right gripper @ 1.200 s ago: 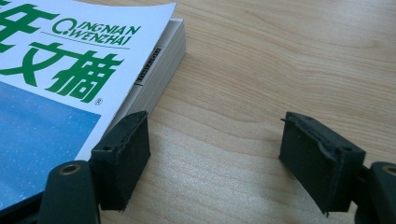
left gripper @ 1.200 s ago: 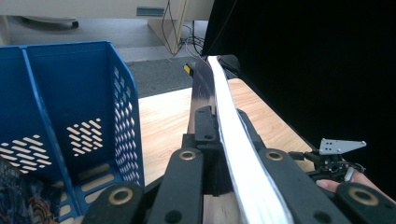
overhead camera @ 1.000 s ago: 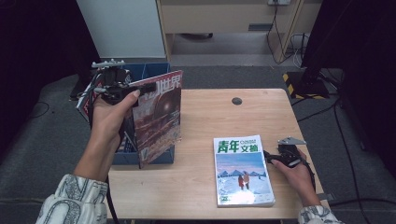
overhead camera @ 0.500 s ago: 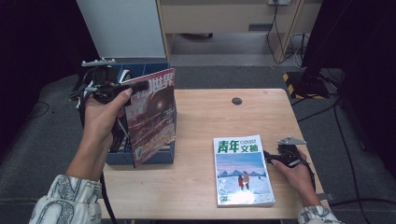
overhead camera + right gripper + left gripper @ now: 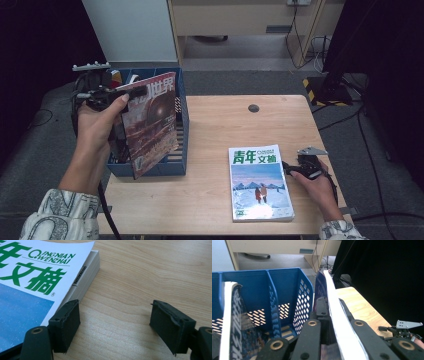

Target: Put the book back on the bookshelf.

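My left gripper is shut on a magazine with a reddish-brown cover, held upright over the blue file rack at the table's left edge. In the left gripper view the magazine's white page edge runs between the jaws, with the rack's divider just beyond. Another magazine stands in the rack's left slot. My right gripper rests on the table, open, beside a stack of magazines with a green-lettered blue cover. Its left jaw sits against the stack's edge; the gripper holds nothing.
A dark round grommet sits near the table's far edge. Bare wood lies right of the stack. A white cabinet and a wooden desk stand behind the table, with cables on the floor.
My left hand has carried the magazine leftward, from beside the rack's right wall to above the rack. The right gripper and the stack have not moved.
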`<state>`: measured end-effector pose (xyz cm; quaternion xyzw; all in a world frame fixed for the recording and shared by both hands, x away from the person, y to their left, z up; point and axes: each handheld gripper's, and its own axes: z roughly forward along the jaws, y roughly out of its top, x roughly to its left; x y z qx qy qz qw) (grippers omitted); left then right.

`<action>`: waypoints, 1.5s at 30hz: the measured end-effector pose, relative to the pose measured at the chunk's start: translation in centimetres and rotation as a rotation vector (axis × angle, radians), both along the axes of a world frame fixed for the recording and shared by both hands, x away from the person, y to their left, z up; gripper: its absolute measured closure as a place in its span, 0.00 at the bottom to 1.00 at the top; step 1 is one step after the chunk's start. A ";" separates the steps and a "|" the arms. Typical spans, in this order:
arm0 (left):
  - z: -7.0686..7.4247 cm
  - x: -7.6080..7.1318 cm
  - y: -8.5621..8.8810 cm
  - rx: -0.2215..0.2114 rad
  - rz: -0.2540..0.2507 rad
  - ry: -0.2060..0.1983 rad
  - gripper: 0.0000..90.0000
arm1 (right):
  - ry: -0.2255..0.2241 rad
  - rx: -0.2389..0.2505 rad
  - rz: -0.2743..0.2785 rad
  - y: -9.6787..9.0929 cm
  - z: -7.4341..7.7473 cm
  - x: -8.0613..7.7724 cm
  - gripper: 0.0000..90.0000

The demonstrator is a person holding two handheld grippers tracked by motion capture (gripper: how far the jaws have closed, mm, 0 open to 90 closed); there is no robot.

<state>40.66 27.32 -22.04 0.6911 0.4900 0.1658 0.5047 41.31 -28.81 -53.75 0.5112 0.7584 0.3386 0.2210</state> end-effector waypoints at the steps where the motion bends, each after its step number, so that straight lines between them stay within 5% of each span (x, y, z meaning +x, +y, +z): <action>1: 0.0 0.0 0.1 -0.001 0.002 -0.001 0.93 | -0.001 -0.001 0.001 0.0 0.0 0.0 0.27; 45: 0.2 -0.1 4.4 -0.019 0.135 -0.015 0.93 | -0.001 -0.002 0.001 0.0 0.0 0.0 0.27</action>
